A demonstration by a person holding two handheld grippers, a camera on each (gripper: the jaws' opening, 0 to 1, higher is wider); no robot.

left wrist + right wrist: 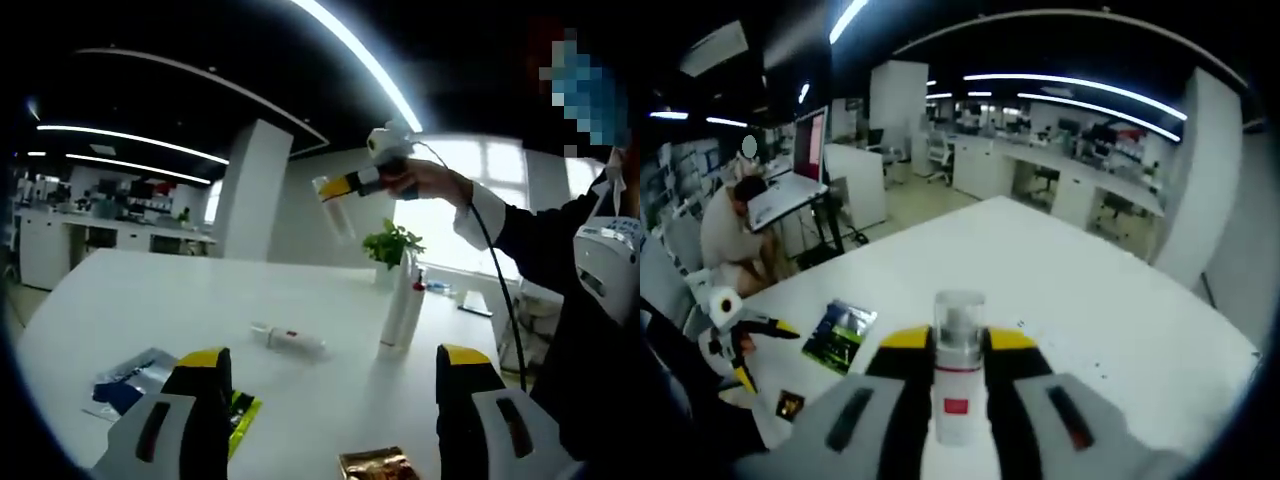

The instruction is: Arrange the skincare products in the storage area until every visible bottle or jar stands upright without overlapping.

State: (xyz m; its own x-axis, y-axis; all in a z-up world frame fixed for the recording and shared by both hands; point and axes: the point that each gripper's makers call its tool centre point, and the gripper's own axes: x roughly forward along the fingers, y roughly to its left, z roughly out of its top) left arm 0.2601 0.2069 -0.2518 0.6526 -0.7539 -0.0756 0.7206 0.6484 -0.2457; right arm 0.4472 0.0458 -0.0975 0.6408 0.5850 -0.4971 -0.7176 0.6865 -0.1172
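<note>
In the right gripper view my right gripper (958, 345) is shut on a small white spray bottle (957, 405) with a clear cap and a red label, held upright above the white table (1090, 290). The left gripper view shows that same right gripper (343, 187) raised high in a hand with the bottle (334, 212) in it. My left gripper (335, 372) is open and holds nothing, low over the table (150, 300). Beyond it a small white tube (290, 339) lies on its side. A tall white bottle (398, 305) and a pump bottle (415, 312) stand upright at the right.
Flat packets lie near me: a blue one (128, 380), a green-yellow one (241, 412) and a gold one (376, 465). A potted plant (391, 243) stands behind the bottles. The right gripper view shows the left gripper (760, 350), a green packet (840, 335) and a seated person (732, 232).
</note>
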